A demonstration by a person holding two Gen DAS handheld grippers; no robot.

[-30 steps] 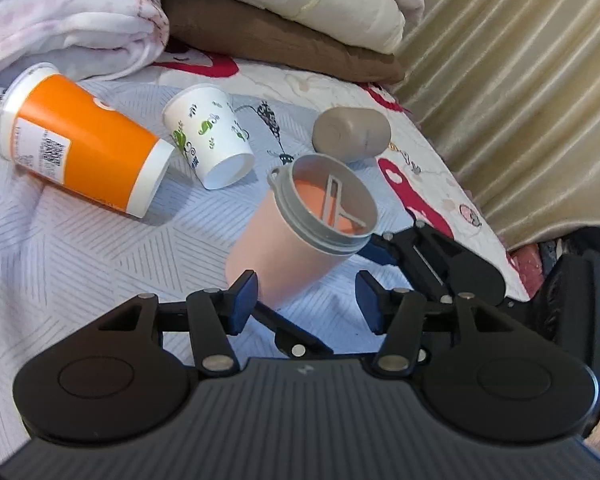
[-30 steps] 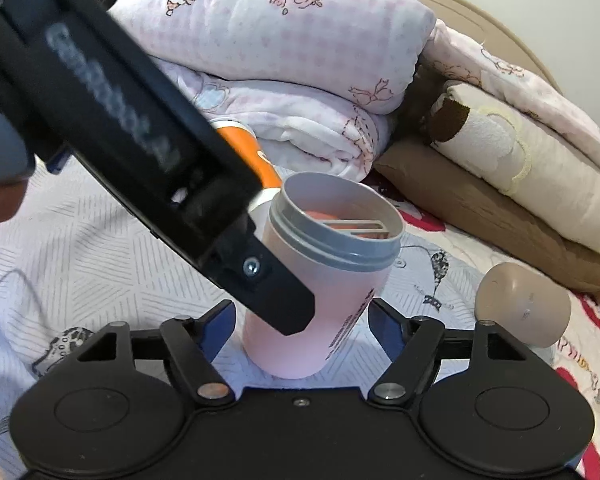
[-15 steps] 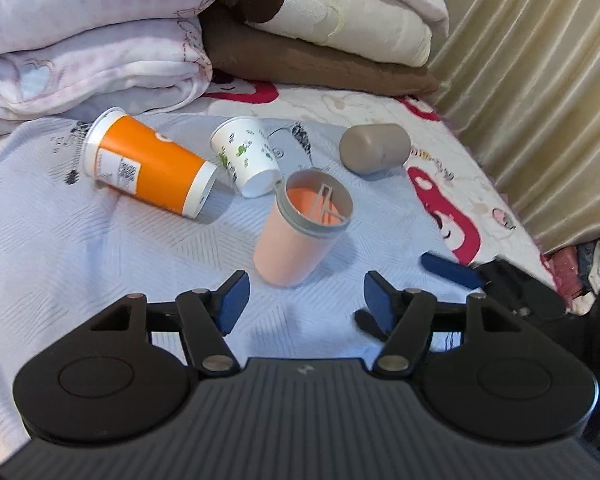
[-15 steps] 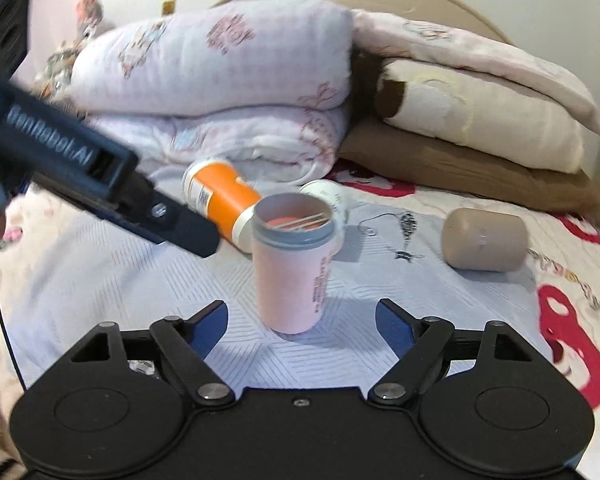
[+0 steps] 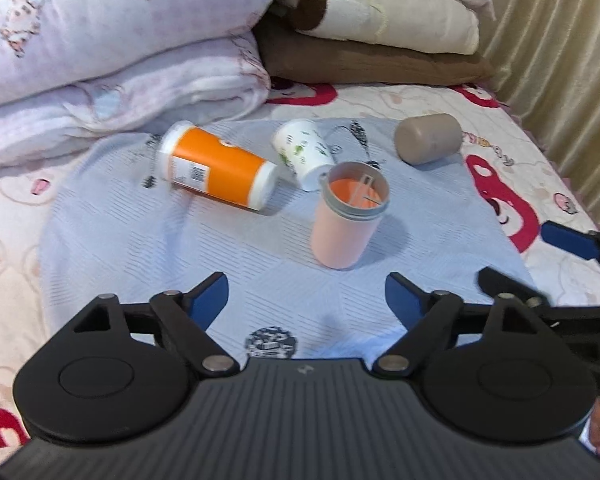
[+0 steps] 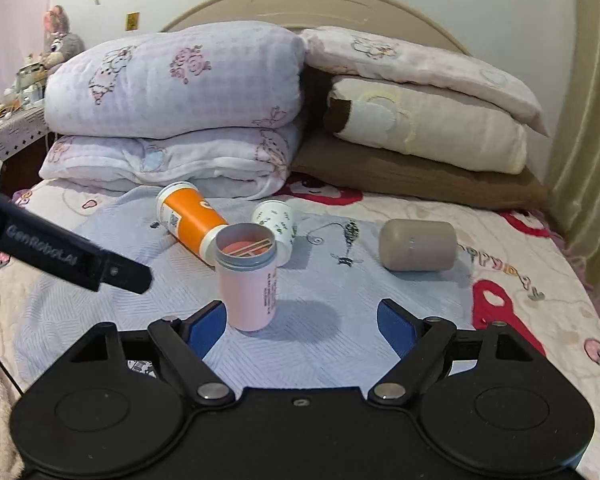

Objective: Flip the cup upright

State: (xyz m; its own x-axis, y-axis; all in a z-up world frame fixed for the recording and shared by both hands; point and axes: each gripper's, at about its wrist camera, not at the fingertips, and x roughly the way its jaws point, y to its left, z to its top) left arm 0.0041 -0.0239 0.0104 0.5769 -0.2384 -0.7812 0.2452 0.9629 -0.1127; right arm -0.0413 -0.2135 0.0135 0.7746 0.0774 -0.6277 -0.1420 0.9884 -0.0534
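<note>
On the bed point(image 6: 512, 264), a pale blue cloth point(image 5: 148, 248) carries four containers. Pink cup point(image 5: 346, 216): upright, mouth up, grey rim, a grey divider visible inside. It stands on the cloth, apart from both of my grippers.

Left gripper point(image 5: 304, 300): jaws spread wide, holding nothing. The pink cup stands ahead of them and slightly toward the right finger, not between the pads.

Right gripper point(image 6: 300, 322): jaws spread wide, holding nothing. In the right wrist view the pink cup point(image 6: 248, 278) stands just beside the left finger; contact cannot be confirmed. In the left wrist view one blue pad point(image 5: 568, 237) of this gripper shows at the right edge, over the bed.

Orange cup point(image 5: 216, 168): on its side, behind and left of the pink cup. White cup point(image 5: 304, 152): on its side with a green print, between the orange cup and the pink cup, mouth toward the pink cup. Grey cup point(image 5: 428, 138): on its side, well apart to the right, at the cloth's edge.

Folded quilts point(image 6: 172, 120) and pillows point(image 6: 420, 120) are stacked against the headboard point(image 6: 300, 4). A curtain point(image 5: 560, 40) hangs on the right.
</note>
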